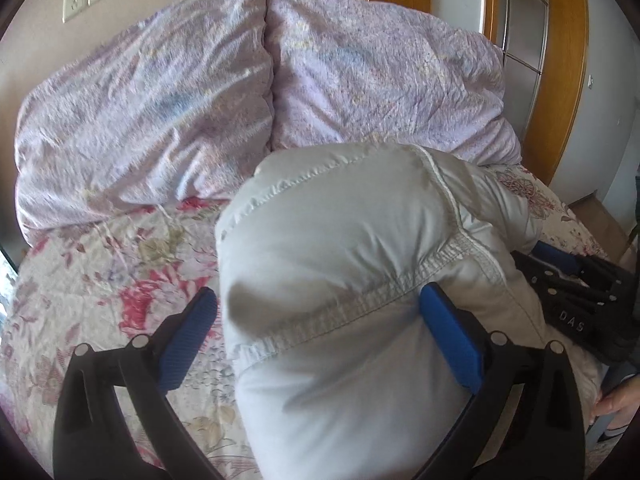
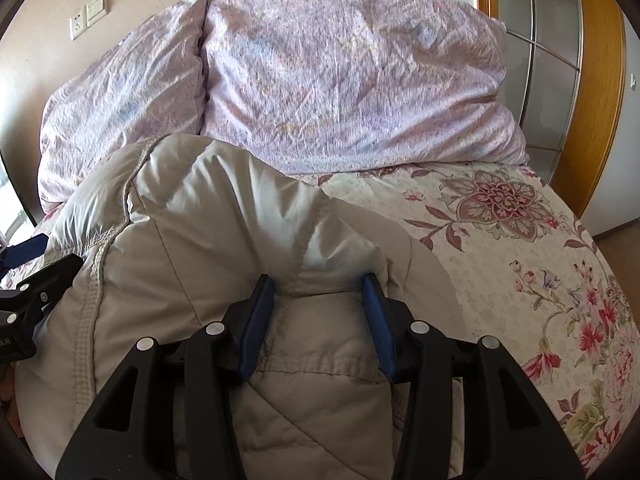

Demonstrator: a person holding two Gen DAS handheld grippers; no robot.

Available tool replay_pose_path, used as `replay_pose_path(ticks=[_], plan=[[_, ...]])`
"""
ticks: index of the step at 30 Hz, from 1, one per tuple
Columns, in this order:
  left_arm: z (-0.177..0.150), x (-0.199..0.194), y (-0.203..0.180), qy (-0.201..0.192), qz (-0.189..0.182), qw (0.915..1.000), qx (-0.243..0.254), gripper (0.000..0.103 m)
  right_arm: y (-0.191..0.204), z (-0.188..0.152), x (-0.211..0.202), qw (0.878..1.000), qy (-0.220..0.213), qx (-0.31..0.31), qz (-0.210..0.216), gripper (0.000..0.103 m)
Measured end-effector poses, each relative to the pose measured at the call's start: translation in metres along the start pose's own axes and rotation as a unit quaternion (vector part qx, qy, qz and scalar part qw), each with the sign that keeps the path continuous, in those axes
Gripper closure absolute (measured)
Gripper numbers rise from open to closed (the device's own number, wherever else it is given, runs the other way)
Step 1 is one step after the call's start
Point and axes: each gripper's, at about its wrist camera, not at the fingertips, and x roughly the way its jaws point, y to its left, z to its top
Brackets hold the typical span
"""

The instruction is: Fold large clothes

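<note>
A bulky pale grey padded jacket (image 1: 340,264) lies bunched on the floral bedspread (image 1: 100,280). My left gripper (image 1: 316,312) is wide open, and a thick fold of the jacket with a stitched hem fills the space between its blue pads (image 1: 448,336). In the right wrist view the jacket (image 2: 192,240) lies in front at the left. My right gripper (image 2: 320,292) has its blue pads (image 2: 256,320) pressed on a ridge of the jacket's fabric. The other gripper shows at the right edge in the left view (image 1: 576,300) and at the left edge in the right view (image 2: 28,300).
Two large lilac crumpled pillows (image 2: 340,80) lie against the wall at the bed's head. The floral bedspread (image 2: 520,260) stretches out to the right. A wooden-framed door (image 2: 560,60) stands at the far right. A wall socket (image 1: 74,2) is at the upper left.
</note>
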Motion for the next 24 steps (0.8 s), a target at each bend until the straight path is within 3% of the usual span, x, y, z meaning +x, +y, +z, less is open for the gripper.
replay_pose_path(ticks=[4,24], plan=[[0.0,0.011,0.003,0.014,-0.017,0.9997,-0.012,0.002,0.0,-0.001,0.006,1.0,0.008,-0.001,0.0,0.056],[-0.005,0.023,-0.011,-0.007,0.013,0.9997,0.021,0.002,0.001,-0.01,0.018,1.0,0.001,-0.001,-0.007,0.056]])
